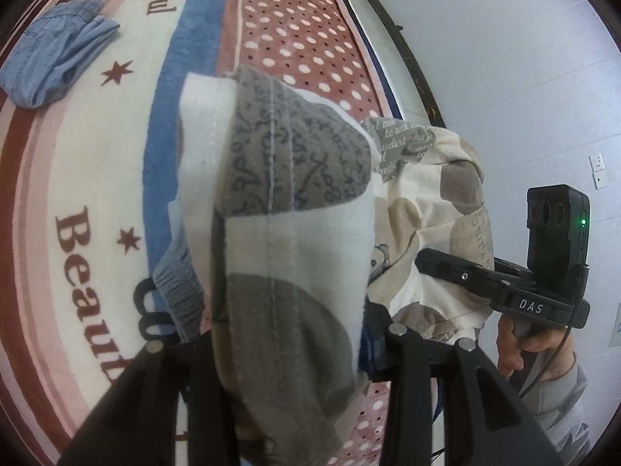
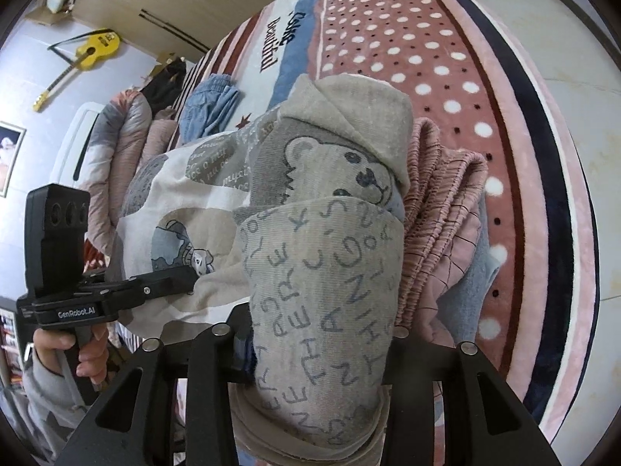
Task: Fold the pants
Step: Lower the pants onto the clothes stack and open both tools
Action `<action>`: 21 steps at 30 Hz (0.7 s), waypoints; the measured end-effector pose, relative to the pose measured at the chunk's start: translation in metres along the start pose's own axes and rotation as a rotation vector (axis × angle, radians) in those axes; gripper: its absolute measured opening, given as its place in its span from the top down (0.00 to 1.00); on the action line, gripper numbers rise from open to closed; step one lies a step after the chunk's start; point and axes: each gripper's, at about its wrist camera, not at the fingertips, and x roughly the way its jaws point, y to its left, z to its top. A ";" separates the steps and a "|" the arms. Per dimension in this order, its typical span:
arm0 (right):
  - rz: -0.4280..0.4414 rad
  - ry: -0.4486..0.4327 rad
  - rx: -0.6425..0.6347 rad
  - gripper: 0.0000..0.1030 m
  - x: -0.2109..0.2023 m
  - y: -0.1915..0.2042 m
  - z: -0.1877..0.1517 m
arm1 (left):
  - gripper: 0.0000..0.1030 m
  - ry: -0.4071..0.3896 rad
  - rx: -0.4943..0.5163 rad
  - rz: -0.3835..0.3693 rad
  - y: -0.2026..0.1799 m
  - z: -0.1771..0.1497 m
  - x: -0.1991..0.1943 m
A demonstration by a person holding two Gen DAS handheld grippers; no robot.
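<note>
Patterned pants (image 1: 287, 233) fill the frame's centre, blocking passage; blue shorts (image 1: 54, 58) lie upper left; bare blanket (image 1: 97, 163) between them stays open; pink garments (image 2: 446, 233) crowd centre-right.

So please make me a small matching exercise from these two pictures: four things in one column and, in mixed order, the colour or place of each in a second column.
Things:
1. patterned pants
2. guitar
3. blue garment
4. pink garment

Descriptions:
A. yellow, on the wall
B. lying alone on the blanket, far from the grippers
C. pinched in both grippers, printed with a bear and letters
D. ribbed waistband, right beside the gripped cloth

Pairs: 1-C, 2-A, 3-B, 4-D
</note>
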 end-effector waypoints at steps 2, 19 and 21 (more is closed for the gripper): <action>-0.007 -0.002 -0.007 0.65 -0.001 0.000 -0.001 | 0.64 0.003 0.004 0.002 -0.001 0.000 0.000; -0.222 -0.033 -0.095 0.50 -0.020 0.031 -0.009 | 0.37 -0.038 0.093 0.176 -0.011 -0.005 -0.028; -0.295 -0.057 -0.137 0.39 -0.025 0.036 -0.012 | 0.37 -0.046 0.096 0.187 -0.011 -0.007 -0.030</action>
